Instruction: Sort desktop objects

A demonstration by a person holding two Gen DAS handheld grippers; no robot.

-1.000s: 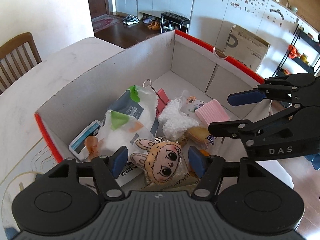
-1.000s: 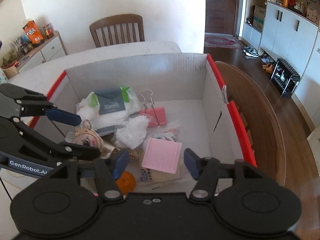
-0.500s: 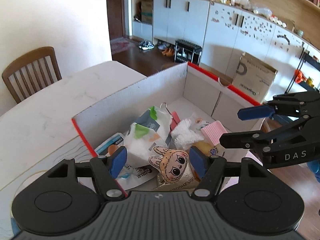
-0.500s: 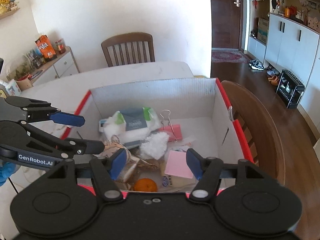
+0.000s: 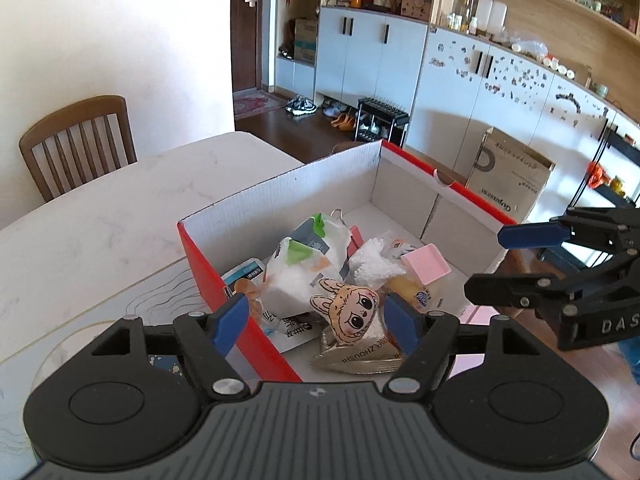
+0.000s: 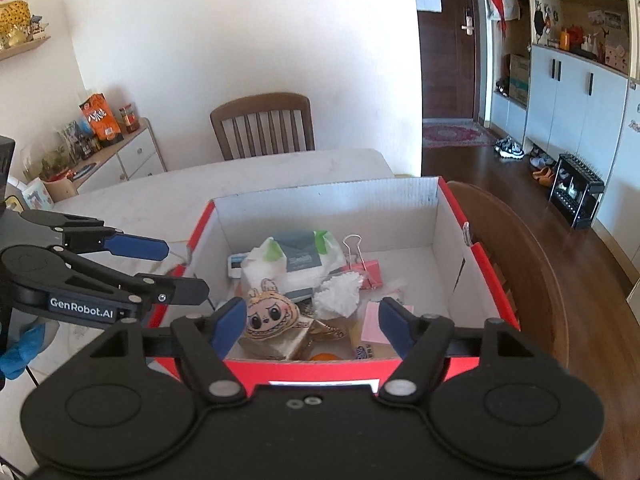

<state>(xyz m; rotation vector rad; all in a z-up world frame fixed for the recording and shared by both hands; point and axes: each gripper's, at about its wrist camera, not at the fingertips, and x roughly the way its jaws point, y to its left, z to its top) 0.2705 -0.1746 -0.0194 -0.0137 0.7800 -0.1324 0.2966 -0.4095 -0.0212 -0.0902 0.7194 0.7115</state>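
A red cardboard box (image 5: 240, 304) (image 6: 496, 280) with white inner walls sits on the white table (image 5: 100, 220). It holds a bunny-eared doll (image 5: 352, 314) (image 6: 270, 314), wet-wipe packs (image 5: 304, 264) (image 6: 300, 256), a pink sticky-note pad (image 5: 426, 264) (image 6: 374, 320), a pink binder clip (image 6: 366, 268), a white fluffy wad (image 6: 336, 294) and an orange (image 6: 324, 357). My left gripper (image 5: 316, 320) is open and empty above the box's near left corner. My right gripper (image 6: 312, 320) is open and empty above the box's near edge. Each shows in the other's view, the right (image 5: 516, 262), the left (image 6: 176, 270).
A wooden chair (image 6: 262, 126) stands behind the table. A second chair's curved back (image 6: 516, 248) is right of the box. A sideboard (image 6: 120, 152) with snacks is at far left. A brown carton (image 5: 508, 178) stands on the floor by the cabinets.
Both grippers have pulled up and back from inside the box to above its near edges. Both stay open and empty. The box contents have not moved.
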